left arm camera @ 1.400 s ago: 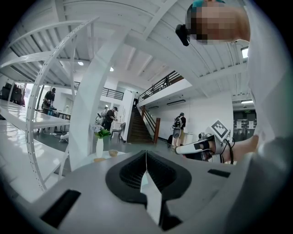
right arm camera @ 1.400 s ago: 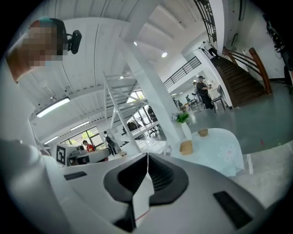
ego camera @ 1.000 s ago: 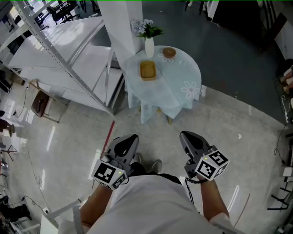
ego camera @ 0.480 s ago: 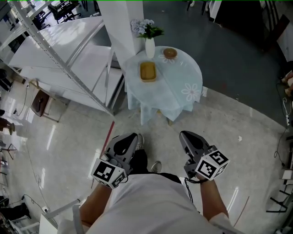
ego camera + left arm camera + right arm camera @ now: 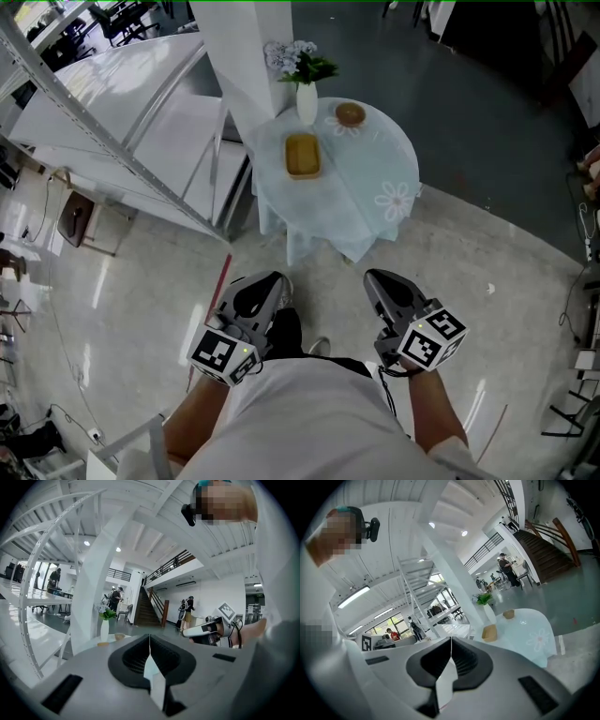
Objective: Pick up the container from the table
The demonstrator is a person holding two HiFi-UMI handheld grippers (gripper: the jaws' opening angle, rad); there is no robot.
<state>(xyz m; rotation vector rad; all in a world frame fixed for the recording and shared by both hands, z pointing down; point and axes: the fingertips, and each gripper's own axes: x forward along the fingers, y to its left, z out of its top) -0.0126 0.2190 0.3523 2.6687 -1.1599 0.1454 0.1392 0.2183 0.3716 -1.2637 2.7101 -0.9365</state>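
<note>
**A:** Where is the container?

**B:** A tan, oblong container [image 5: 302, 155] lies on a small round bench [image 5: 380, 159]. The bench is draped in a pale blue cloth [image 5: 319, 225] with a white flower print. From the head view, the container sits on the bench's left half, and nothing is touching it.

**A:** What else is on the bench?

**B:** A white vase [image 5: 307, 101] of flowers stands at the bench's far edge. A small round brown bowl [image 5: 350, 114] sits toward its far right edge (its contents are too small to tell).

**A:** And around the bench?

**B:** A broad white pillar [image 5: 239, 56] rises at the bench's far left edge, close against the cloth. A white metal staircase [image 5: 122, 141] runs off to the left of the bench. The floor [image 5: 141, 272] on the near side of the bench is pale and glossy, and beyond the bench it turns dark grey. The gripper views show a high white hall beyond the bench, with a dark wooden stairway [image 5: 146, 611] and people standing far off.

**A:** And the grippers?

**B:** Both are held low over the floor on the near side of the bench, well apart from it. The left gripper [image 5: 272, 283] has its fingers [image 5: 135, 656] pressed together with nothing between them. The right gripper [image 5: 373, 279] is the same, its fingers [image 5: 429, 660] flat against each other and empty.
</note>
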